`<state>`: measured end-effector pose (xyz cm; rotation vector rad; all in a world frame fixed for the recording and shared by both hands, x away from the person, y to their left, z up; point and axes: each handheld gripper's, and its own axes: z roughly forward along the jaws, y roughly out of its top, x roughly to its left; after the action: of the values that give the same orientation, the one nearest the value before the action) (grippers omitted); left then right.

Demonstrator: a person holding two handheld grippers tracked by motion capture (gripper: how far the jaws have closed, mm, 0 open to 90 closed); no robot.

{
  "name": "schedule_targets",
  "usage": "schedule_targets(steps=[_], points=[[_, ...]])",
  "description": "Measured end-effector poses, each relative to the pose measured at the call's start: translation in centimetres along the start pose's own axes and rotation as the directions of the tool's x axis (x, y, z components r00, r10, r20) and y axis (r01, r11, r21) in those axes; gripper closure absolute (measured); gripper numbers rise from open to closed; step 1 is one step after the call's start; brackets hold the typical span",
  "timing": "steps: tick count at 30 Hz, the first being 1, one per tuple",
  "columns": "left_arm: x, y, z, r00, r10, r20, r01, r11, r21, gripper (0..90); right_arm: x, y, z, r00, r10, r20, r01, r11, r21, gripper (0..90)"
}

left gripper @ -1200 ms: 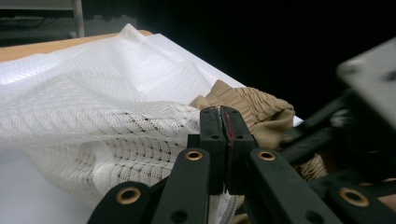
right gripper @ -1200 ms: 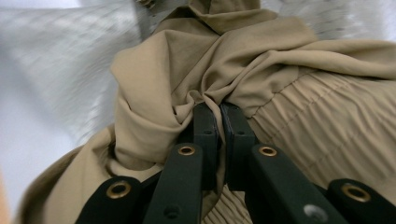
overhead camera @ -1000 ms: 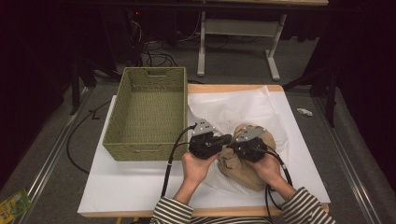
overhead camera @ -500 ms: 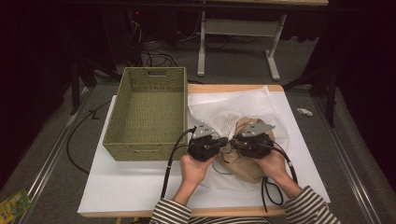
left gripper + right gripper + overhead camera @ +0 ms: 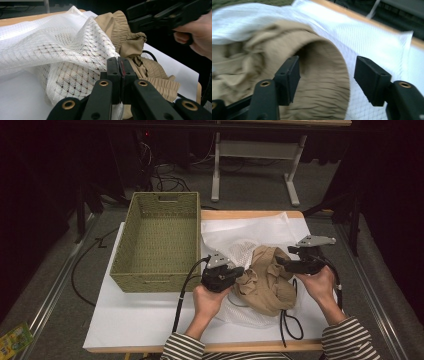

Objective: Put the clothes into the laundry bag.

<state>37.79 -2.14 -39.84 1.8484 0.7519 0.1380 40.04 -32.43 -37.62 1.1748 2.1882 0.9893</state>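
So there's a crumpled tan garment point(image 5: 267, 280) sitting toward the near right part of the surface point(image 5: 130, 320), half tangled up with a white mesh bag point(image 5: 235, 252) that spreads out behind and under it. The woven basket point(image 5: 160, 245) is off at the left side, well apart from the pile.

The left gripper point(image 5: 237, 272) is right at the left edge of the garment. Its jaws are pressed fully together, and from the left gripper view it looks like they're pinching the mesh bag's edge point(image 5: 82, 62) with the tan fabric point(image 5: 130, 42) just past them, though I can't tell for sure what's caught in there.

The right gripper point(image 5: 282, 262) is at the garment's upper right with jaws spread wide, holding nothing. The right gripper view is blurry, but the elastic opening of the garment point(image 5: 324, 82) sits right between the jaws, so that hand seems best placed to close on the waistband next.
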Motion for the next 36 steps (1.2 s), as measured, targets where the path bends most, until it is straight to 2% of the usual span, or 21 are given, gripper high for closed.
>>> schedule_targets(steps=[1, 5, 6, 7, 10, 12, 15, 17, 18, 21, 24, 25, 26, 27, 28, 29, 30, 31, 33, 35, 36], points=[[0.0, 0.0, 0.0, 1.0, 0.0, 0.0, 0.0, 1.0, 0.002, 88.8, -0.4, -0.2, 0.4, 0.9993, 0.035, -0.01, -0.035, 0.999, 0.015, 35.5], [0.1, 0.0, 0.0, 1.0, 0.001, 0.0, -0.001, 1.0, 0.001, 88.8, -1.7, -0.9, 1.7, 0.994, 0.091, -0.061, -0.088, 0.995, 0.04, 36.1], [0.0, 0.1, 0.1, 1.0, 0.0, 0.002, 0.0, 1.0, 0.001, 88.8, -1.9, -0.9, 1.8, 0.9923, 0.099, -0.075, -0.096, 0.995, 0.04, 40.7], [0.0, 0.1, 0.1, 1.0, 0.001, 0.003, -0.001, 1.0, 0.002, 88.8, -1.9, -0.8, 2.0, 0.9895, 0.103, -0.101, -0.1, 0.994, 0.035, 51.6], [0.0, 0.3, 0.1, 1.0, 0.002, 0.003, -0.002, 1.0, 0.006, 88.8, -1.5, -0.7, 1.9, 0.9909, 0.054, -0.123, -0.049, 0.998, 0.039, 69.7], [0.2, 0.6, 0.0, 1.0, -0.002, 0.002, 0.002, 1.0, -0.003, 88.8, -0.8, -0.7, 0.5, 0.9881, -0.006, -0.154, 0.004, 1.0, -0.013, 85.9], [0.6, 0.7, -0.1, 0.9998, -0.019, 0.004, 0.019, 0.9998, -0.004, 88.8, -0.2, -0.7, -0.6, 0.9826, -0.053, -0.178, 0.042, 0.997, -0.06, 88.7], [0.8, 0.8, -0.1, 0.9995, -0.032, 0.005, 0.032, 0.9995, -0.008, 88.8, 0.6, -0.7, -1.4, 0.9728, -0.099, -0.209, 0.085, 0.993, -0.076, 89.5], [0.9, 0.8, 0.0, 0.9992, -0.04, 0.005, 0.04, 0.9991, -0.013, 88.8, 1.6, -0.9, -1.8, 0.9609, -0.144, -0.237, 0.131, 0.989, -0.069, 89.7], [0.9, 1.1, 0.2, 0.9992, -0.041, 0.001, 0.041, 0.9989, -0.02, 88.8, 2.7, -1.1, -1.7, 0.948, -0.174, -0.267, 0.163, 0.985, -0.064, 89.8], [0.3, 1.9, 0.3, 0.9997, 0.004, -0.026, -0.005, 0.9997, -0.024, 88.9, 4.2, -1.3, -1.4, 0.9252, -0.214, -0.313, 0.208, 0.977, -0.052, 90.0], [0.0, 2.3, 0.2, 0.9991, 0.028, -0.034, -0.028, 0.9993, -0.023, 88.9, 5.4, -1.4, -0.9, 0.9092, -0.238, -0.342, 0.239, 0.97, -0.039, 90.0], [-0.3, 2.6, 0.2, 0.9983, 0.045, -0.038, -0.045, 0.9987, -0.022, 88.9, 5.4, -1.4, -0.9, 0.9092, -0.238, -0.342, 0.239, 0.97, -0.039, 90.0], [-0.6, 2.9, 0.1, 0.9976, 0.057, -0.039, -0.058, 0.998, -0.024, 88.9, 6.7, -1.5, -0.2, 0.8937, -0.261, -0.365, 0.275, 0.961, -0.016, 90.0], [-0.7, 3.0, 0.0, 0.9974, 0.061, -0.037, -0.062, 0.9976, -0.03, 88.9, 7.4, -1.6, 0.3, 0.8877, -0.273, -0.37, 0.294, 0.956, -0.001, 90.0], [-0.7, 3.2, 0.0, 0.9974, 0.061, -0.038, -0.063, 0.9974, -0.036, 88.9, 7.4, -1.6, 0.3, 0.8877, -0.273, -0.37, 0.294, 0.956, -0.001, 90.0], [-0.7, 3.2, -0.1, 0.9977, 0.058, -0.035, -0.06, 0.9973, -0.042, 88.9, 8.4, -1.7, 1.5, 0.8787, -0.297, -0.374, 0.327, 0.945, 0.017, 90.0], [-0.7, 3.2, -0.3, 0.9977, 0.058, -0.034, -0.06, 0.997, -0.049, 89.0, 8.6, -1.7, 2.1, 0.8761, -0.301, -0.377, 0.334, 0.942, 0.025, 90.0], [-0.8, 3.2, -0.6, 0.9986, 0.051, -0.013, -0.052, 0.9963, -0.069, 89.0, 8.7, -1.7, 2.8, 0.8793, -0.296, -0.373, 0.331, 0.943, 0.033, 90.0], [-1.0, 3.1, -1.1, 0.9987, 0.051, 0.005, -0.051, 0.9948, -0.088, 89.0, 8.4, -1.6, 4.1, 0.894, -0.27, -0.358, 0.307, 0.95, 0.051, 90.0], [-1.1, 3.1, -1.2, 0.9985, 0.054, 0.008, -0.054, 0.9947, -0.088, 89.0, 7.7, -1.4, 5.3, 0.9177, -0.244, -0.314, 0.275, 0.959, 0.06, 90.0]])
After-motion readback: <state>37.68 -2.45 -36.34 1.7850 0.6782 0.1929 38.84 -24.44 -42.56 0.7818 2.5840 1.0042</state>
